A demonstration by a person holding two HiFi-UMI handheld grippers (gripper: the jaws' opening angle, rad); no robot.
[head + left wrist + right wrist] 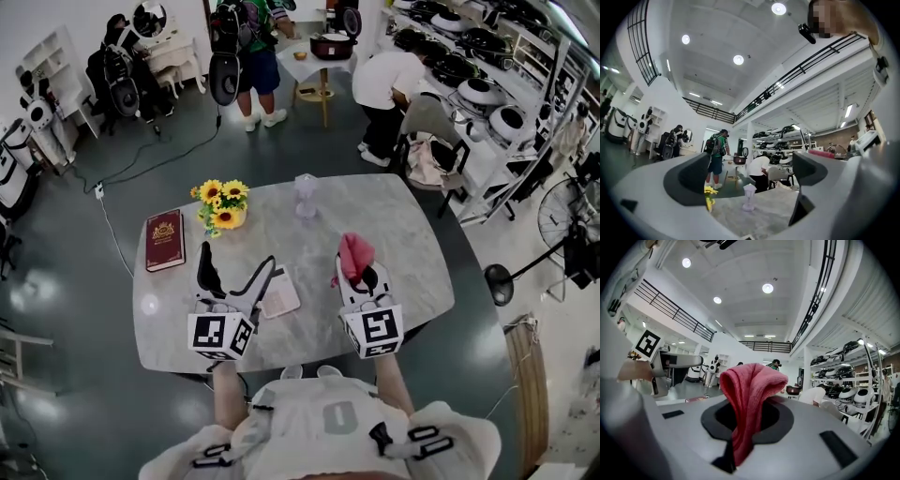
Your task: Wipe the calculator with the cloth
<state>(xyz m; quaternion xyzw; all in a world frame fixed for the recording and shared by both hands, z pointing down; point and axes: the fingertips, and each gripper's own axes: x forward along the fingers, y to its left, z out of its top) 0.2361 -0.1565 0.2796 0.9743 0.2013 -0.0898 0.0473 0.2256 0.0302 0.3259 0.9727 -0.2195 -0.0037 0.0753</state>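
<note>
I see the calculator lying flat on the table, just beside my left tool, whose jaws gape wide with nothing between them. My right tool stays apart, clenched on the bunched red cloth.

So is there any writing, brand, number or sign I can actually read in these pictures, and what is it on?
"0": a grey mark shaped like that figure, on the front of the person's shirt.
Too small to read: the gold emblem and lettering on the cover of the red book.
Too small to read: the keys of the calculator.
No letters: the marker cubes carry only black-and-white square patterns.
</note>
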